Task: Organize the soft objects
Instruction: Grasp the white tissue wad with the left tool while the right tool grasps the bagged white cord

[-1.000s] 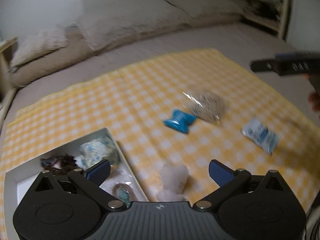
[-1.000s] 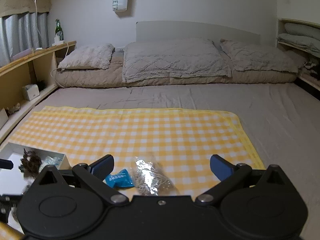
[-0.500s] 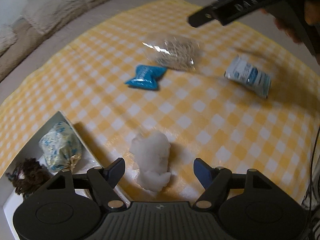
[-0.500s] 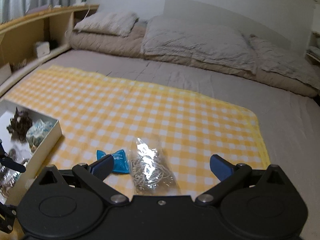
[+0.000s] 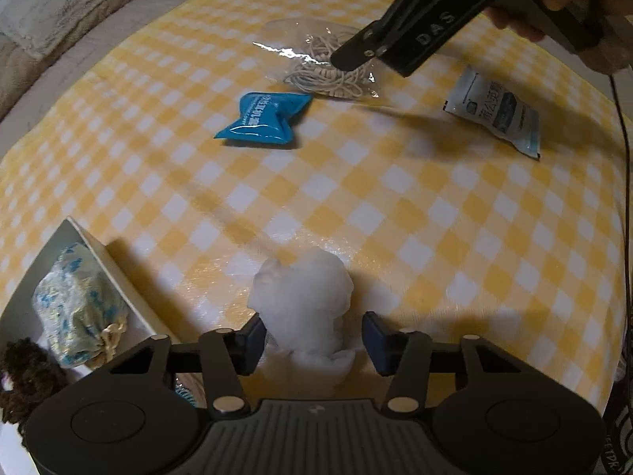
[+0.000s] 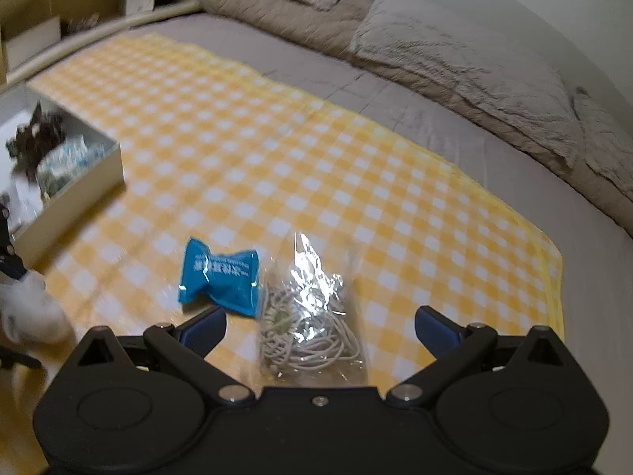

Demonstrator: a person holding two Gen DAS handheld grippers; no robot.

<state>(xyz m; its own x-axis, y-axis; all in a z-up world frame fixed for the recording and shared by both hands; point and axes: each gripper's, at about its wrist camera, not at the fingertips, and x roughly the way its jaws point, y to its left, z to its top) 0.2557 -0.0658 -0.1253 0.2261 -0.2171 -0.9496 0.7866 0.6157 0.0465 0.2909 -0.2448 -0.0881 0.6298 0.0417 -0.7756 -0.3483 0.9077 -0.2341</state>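
Two grippers work a bed spread w/ a yellow checked cloth (image 5: 395,206). Left gripper (image 5: 312,336) points steeply down over a white cotton wad (image 5: 304,308), jaws closing w/ the wad between them; left pad sits at its edge, right pad apart from it, so no grip yet. Wad lies at 6 o'clock in the left view, just beside the white box (image 5: 103,257) at 8 o'clock. That box already holds a blue-speckled bundle (image 5: 79,308) and a dark brown tuft (image 5: 23,380), so it's likely the drop-off spot.

Right gripper (image 6: 316,328) hangs wide open above a clear bag of cord (image 6: 308,324), nothing pinched; bag sits between the spread jaws, prob. lined up for the next pick. Blue packet (image 6: 217,277) lies at 10 o'clock of the bag, edges about touching. Pale printed sachet (image 5: 494,111) rests well apart, at 2 o'clock in the left view, untouched. Loose items remain on the cloth, so sorting looks roughly halfway.
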